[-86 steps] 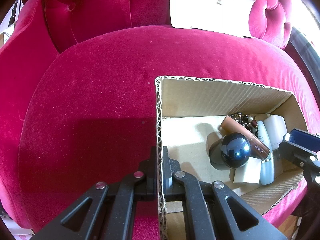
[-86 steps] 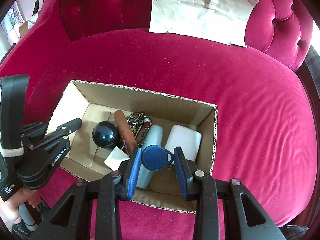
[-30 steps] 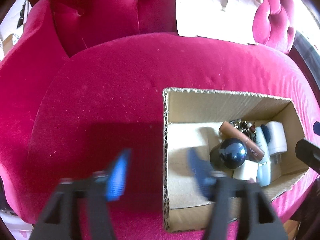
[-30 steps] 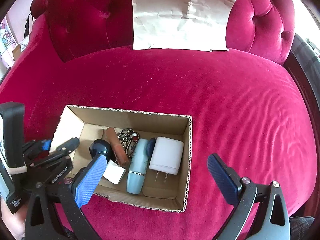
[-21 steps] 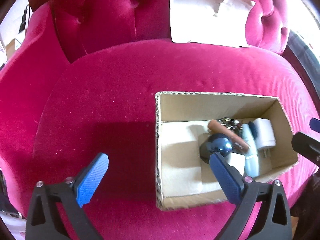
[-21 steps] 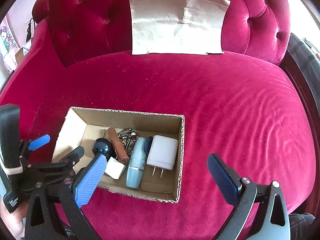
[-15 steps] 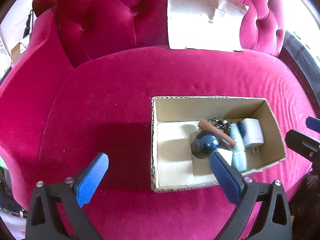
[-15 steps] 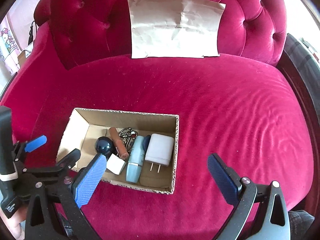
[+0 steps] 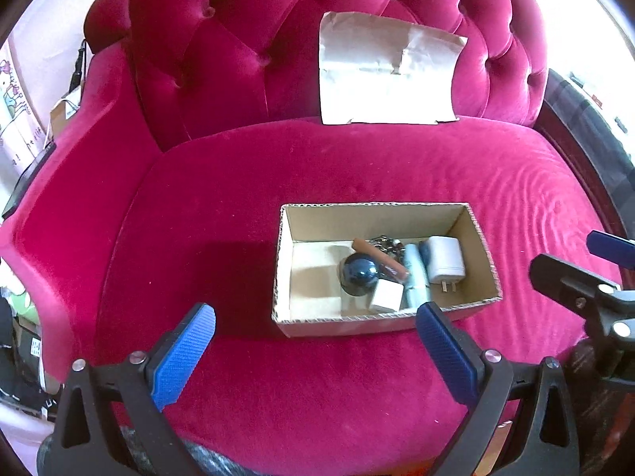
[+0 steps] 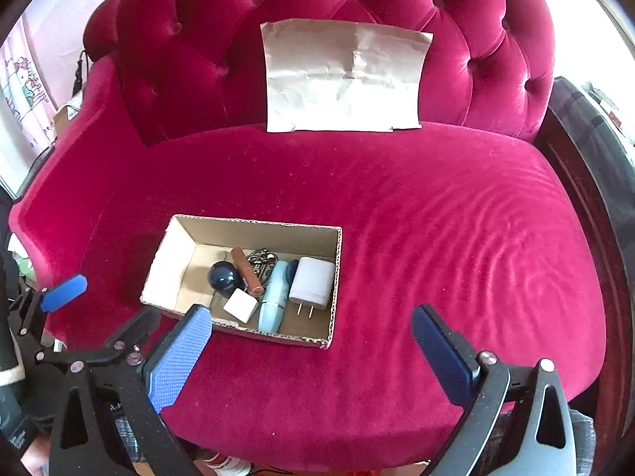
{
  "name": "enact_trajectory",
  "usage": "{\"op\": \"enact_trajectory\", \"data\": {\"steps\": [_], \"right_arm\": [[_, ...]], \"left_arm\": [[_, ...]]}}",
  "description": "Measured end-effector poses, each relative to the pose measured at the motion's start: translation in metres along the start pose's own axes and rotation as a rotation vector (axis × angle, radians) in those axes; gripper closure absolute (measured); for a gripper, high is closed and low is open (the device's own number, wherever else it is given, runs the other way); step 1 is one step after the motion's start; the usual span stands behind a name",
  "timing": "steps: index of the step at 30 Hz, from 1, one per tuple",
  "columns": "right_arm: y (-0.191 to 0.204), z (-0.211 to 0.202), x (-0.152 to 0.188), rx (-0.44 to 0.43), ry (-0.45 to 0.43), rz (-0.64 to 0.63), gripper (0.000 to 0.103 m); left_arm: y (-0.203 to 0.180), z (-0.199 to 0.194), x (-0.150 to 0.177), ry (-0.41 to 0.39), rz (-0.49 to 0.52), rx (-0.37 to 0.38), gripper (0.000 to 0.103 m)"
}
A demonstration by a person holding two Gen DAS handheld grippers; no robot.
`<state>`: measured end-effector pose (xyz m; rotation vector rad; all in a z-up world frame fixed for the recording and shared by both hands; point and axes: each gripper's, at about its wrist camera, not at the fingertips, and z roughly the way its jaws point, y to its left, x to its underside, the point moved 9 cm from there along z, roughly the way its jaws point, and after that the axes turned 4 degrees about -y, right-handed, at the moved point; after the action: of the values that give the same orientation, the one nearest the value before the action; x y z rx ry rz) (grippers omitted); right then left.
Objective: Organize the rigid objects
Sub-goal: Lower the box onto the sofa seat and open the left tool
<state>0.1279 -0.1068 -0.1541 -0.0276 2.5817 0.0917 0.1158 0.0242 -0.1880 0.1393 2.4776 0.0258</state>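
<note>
Both grippers have pulled up and back from the cardboard box (image 10: 335,277); the left gripper (image 9: 313,351), whose jaws have just been opening, and the right gripper (image 10: 311,351) stand wide and empty. Ball (image 10: 224,275), tube, keys, charger (image 10: 311,279) and blue tag lie inside the box, mid-seat on the sofa (image 10: 456,238). Nothing loose remains visible, so sorting looks finished.

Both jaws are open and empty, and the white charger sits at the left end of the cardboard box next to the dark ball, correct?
Not quite. The white charger sits at the right end of the cardboard box, away from the dark ball; the right wrist view shows it. Both grippers' jaws are indeed open and empty.
</note>
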Motion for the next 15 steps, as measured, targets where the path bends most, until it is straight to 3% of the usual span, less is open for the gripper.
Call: {"op": "enact_trajectory", "data": {"steps": [15], "right_arm": [[0.004,-0.039,0.015,-0.018,-0.034,-0.034,0.0]], "left_arm": [[-0.027,-0.042,0.008,-0.036,0.019,-0.011,0.0]]}}
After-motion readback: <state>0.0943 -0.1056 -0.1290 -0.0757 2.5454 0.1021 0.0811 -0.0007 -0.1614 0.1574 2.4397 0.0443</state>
